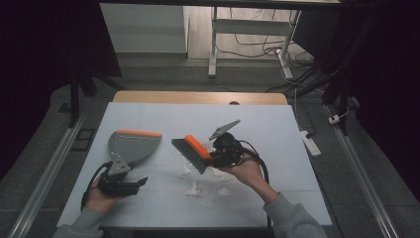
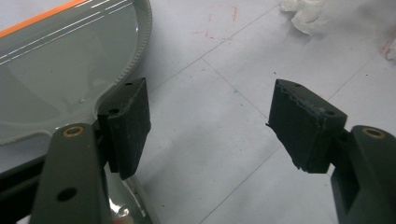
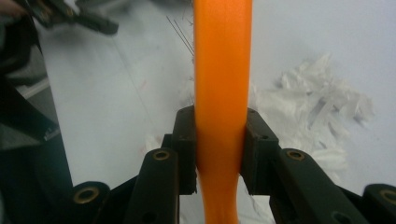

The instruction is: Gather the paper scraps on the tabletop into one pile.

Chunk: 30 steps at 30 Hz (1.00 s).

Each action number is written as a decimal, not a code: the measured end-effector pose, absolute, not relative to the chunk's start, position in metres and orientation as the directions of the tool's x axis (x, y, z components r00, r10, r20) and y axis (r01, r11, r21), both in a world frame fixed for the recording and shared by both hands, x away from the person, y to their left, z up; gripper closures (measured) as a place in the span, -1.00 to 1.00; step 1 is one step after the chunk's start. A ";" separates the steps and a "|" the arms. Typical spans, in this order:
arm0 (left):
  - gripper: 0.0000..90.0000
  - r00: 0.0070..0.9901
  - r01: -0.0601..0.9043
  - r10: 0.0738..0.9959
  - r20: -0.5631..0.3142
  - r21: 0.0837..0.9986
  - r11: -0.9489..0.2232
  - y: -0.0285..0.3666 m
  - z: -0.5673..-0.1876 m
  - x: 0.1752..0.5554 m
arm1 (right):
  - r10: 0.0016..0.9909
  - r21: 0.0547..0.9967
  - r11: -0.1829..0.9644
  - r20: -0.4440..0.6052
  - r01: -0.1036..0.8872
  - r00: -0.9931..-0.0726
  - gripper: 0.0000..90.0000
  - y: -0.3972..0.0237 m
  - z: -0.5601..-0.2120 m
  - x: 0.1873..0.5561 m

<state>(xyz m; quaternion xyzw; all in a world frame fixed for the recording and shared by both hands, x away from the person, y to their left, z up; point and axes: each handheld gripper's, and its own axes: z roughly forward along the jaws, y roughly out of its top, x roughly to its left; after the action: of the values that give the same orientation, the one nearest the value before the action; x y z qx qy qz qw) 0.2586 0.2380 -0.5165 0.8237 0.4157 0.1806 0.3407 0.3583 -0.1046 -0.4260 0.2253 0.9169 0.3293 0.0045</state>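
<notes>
A grey dustpan [image 1: 130,145] with an orange front lip lies on the white table, left of centre. My left gripper [image 1: 130,184] rests just near its handle, jaws open and empty; in the left gripper view the pan [image 2: 51,70] lies beside the left pad, not between the pads. My right gripper [image 1: 214,157] is shut on the orange handle [image 3: 222,79] of a hand brush [image 1: 192,153], held above the table with its dark bristles pointing left. White shredded paper scraps [image 1: 198,189] lie under and in front of the brush, and beside the handle the scraps [image 3: 308,107] show again.
The white table top [image 1: 267,129] ends in a wooden strip at the far edge. A white power strip [image 1: 311,144] lies on the floor off the table's right side. More scraps [image 2: 303,14] sit ahead of my left gripper.
</notes>
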 end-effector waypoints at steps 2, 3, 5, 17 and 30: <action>-0.33 0.588 0.562 0.809 0.014 0.712 -0.421 0.238 -0.516 0.258 | 0.412 0.589 0.701 0.126 0.402 -0.903 0.56 -0.104 -0.427 0.354; -0.33 0.588 0.562 0.809 0.014 0.712 -0.421 0.238 -0.516 0.258 | 0.405 0.584 0.708 0.126 0.398 -0.906 0.56 -0.105 -0.427 0.353; -0.33 0.588 0.562 0.809 0.013 0.713 -0.420 0.238 -0.516 0.259 | 0.395 0.580 0.716 0.123 0.389 -0.910 0.56 -0.105 -0.427 0.349; -0.33 0.586 0.563 0.810 0.011 0.714 -0.417 0.239 -0.516 0.259 | 0.324 0.547 0.772 0.101 0.324 -0.941 0.56 -0.107 -0.430 0.329; -0.33 0.585 0.561 0.811 0.012 0.716 -0.416 0.239 -0.516 0.258 | 0.148 0.349 0.917 0.147 0.191 -0.978 0.56 -0.075 -0.446 0.277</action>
<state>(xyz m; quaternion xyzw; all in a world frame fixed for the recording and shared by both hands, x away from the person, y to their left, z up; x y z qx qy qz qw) 0.2581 0.2393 -0.5161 0.8215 0.4176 0.1819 0.3430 0.2772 -0.0751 -0.4463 0.0868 0.9773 0.1840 -0.0589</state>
